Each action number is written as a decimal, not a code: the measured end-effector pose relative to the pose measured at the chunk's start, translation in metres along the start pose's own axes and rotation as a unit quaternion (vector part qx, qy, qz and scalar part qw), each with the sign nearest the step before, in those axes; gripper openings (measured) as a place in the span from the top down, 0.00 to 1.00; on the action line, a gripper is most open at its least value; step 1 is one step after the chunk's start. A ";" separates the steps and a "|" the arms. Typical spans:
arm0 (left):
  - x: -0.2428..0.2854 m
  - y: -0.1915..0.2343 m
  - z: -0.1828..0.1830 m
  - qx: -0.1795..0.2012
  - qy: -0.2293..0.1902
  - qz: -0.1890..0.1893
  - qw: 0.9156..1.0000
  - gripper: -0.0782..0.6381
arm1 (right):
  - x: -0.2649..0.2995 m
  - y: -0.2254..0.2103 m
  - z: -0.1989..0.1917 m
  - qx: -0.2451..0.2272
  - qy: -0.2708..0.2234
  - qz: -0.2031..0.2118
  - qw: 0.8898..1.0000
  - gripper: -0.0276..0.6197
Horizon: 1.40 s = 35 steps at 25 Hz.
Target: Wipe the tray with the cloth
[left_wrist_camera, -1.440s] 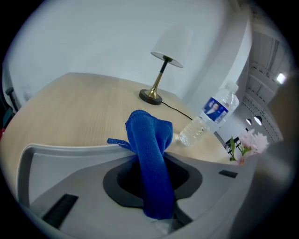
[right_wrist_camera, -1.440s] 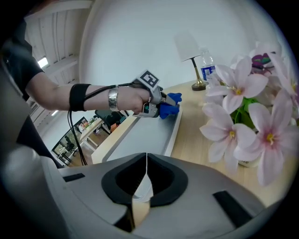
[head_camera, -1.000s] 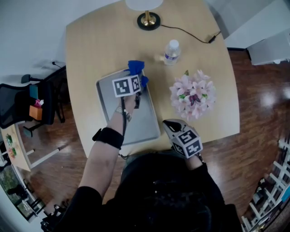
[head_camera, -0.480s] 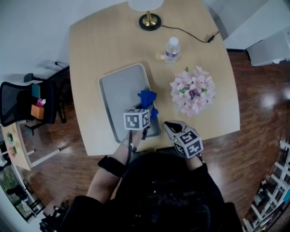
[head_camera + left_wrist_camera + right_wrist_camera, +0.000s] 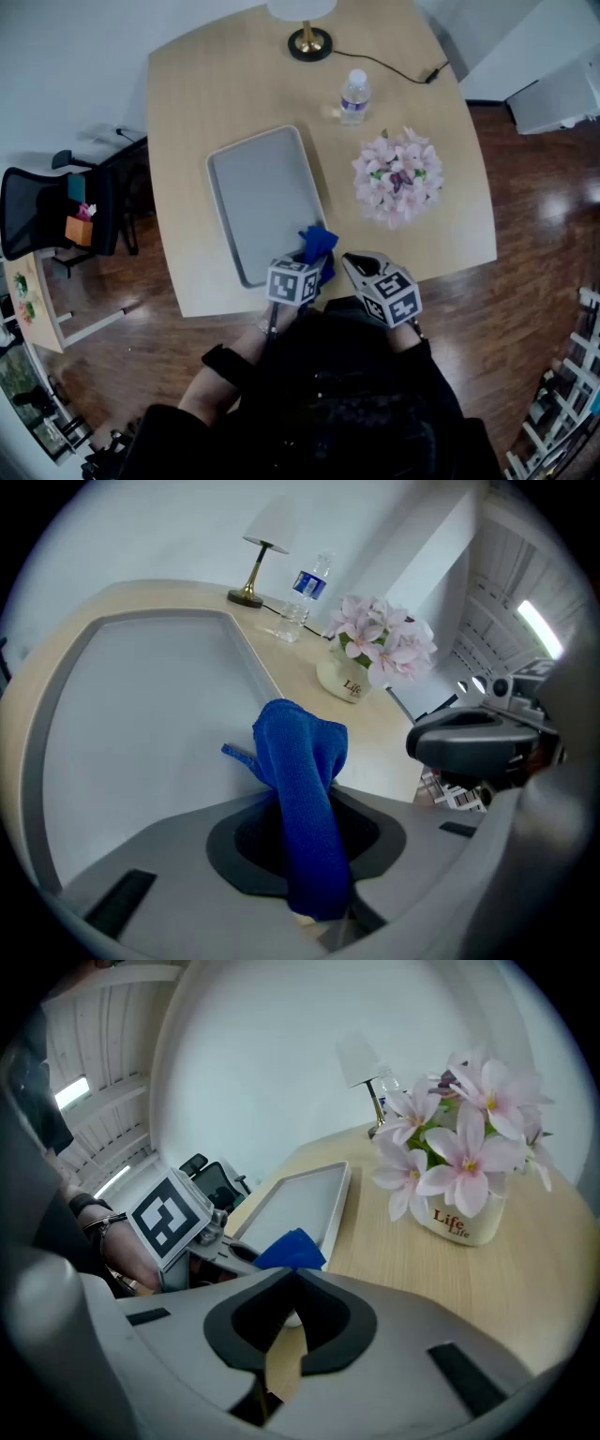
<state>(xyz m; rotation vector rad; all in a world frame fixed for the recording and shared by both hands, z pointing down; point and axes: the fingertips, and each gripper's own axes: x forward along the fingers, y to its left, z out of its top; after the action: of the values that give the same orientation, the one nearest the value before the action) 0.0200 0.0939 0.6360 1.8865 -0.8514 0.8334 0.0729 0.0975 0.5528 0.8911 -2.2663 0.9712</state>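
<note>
A grey metal tray [image 5: 253, 187] lies on the round wooden table, its long side running away from me. My left gripper [image 5: 305, 267] is shut on a blue cloth [image 5: 321, 242], which rests over the tray's near right corner. In the left gripper view the cloth [image 5: 302, 780] stands bunched up between the jaws above the tray's floor [image 5: 131, 714]. My right gripper [image 5: 351, 261] hovers at the table's near edge, just right of the cloth, with its jaws shut and nothing in them. From the right gripper view the cloth [image 5: 291, 1249] and the tray [image 5: 300, 1194] lie ahead on the left.
A pot of pink flowers [image 5: 397, 178] stands right of the tray. A water bottle [image 5: 354, 97] and a lamp base [image 5: 309, 42] with its cord stand at the far side. An office chair [image 5: 47, 211] is left of the table. The table's near edge is right under both grippers.
My left gripper has drawn the cloth from the tray's far edge along its right side to the near right corner. The right gripper has barely shifted.
</note>
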 end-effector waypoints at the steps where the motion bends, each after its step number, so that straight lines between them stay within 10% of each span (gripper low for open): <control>1: 0.000 -0.002 -0.005 0.006 0.004 -0.003 1.000 0.73 | 0.000 0.002 -0.001 0.000 0.000 0.000 1.000 0.93; 19: -0.027 0.029 -0.018 0.047 0.008 -0.012 0.999 0.74 | 0.010 0.035 0.016 -0.027 -0.012 -0.014 0.999 0.93; 35: -0.115 0.134 -0.072 -0.035 -0.037 0.063 0.997 0.74 | 0.036 0.069 0.043 -0.053 -0.027 -0.013 0.998 0.93</control>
<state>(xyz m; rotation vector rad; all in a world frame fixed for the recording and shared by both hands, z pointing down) -0.1665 0.1340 0.6295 1.8264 -1.0408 0.8029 -0.0094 0.0882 0.5204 0.9086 -2.3220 0.8169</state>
